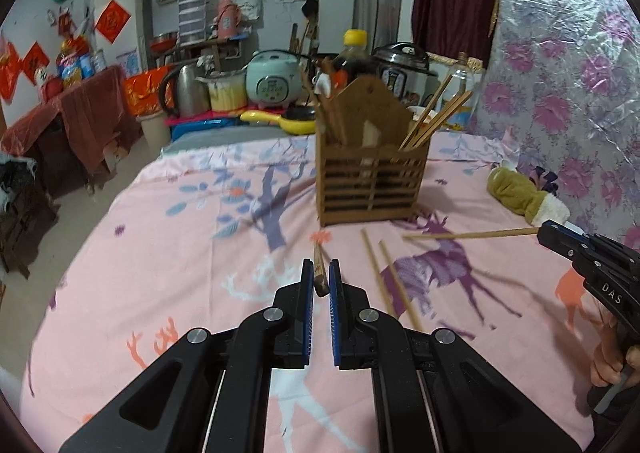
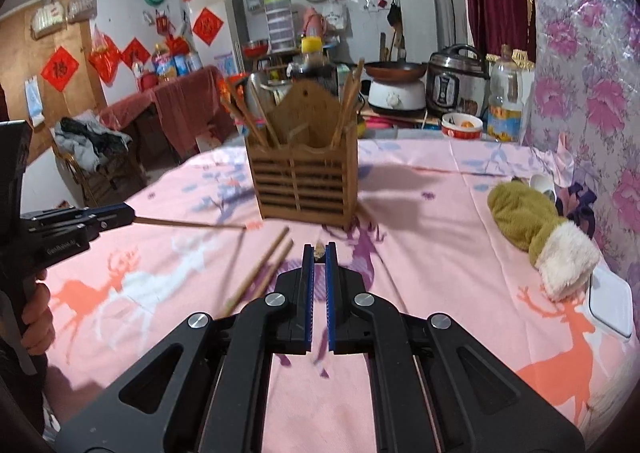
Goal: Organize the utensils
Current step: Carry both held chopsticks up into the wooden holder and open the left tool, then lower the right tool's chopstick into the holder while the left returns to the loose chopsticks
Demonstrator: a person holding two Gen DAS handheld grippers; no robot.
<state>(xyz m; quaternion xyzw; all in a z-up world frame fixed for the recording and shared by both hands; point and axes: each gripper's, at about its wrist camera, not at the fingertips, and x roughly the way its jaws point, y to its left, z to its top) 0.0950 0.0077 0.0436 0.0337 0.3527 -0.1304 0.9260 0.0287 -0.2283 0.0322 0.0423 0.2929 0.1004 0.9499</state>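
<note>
A brown wooden utensil holder (image 1: pixel 372 173) (image 2: pixel 304 181) stands upright on the pink deer-print cloth, with several chopsticks leaning in its compartments. My left gripper (image 1: pixel 320 267) (image 2: pixel 116 219) is shut on one end of a chopstick (image 2: pixel 192 223), held above the cloth. My right gripper (image 2: pixel 319 253) (image 1: pixel 560 241) is shut on another chopstick (image 1: pixel 472 233), which sticks out sideways across the table. Two loose chopsticks (image 1: pixel 384 281) (image 2: pixel 264 265) lie side by side on the cloth between the grippers and in front of the holder.
An olive plush mitten (image 2: pixel 532 225) (image 1: pixel 520 193) with a white cuff lies at the right. A white lidded box (image 2: pixel 608 305) sits near the table's right edge. Rice cookers (image 2: pixel 456 85), a pan and bottles crowd the far edge behind the holder. A foil-covered wall runs along the right.
</note>
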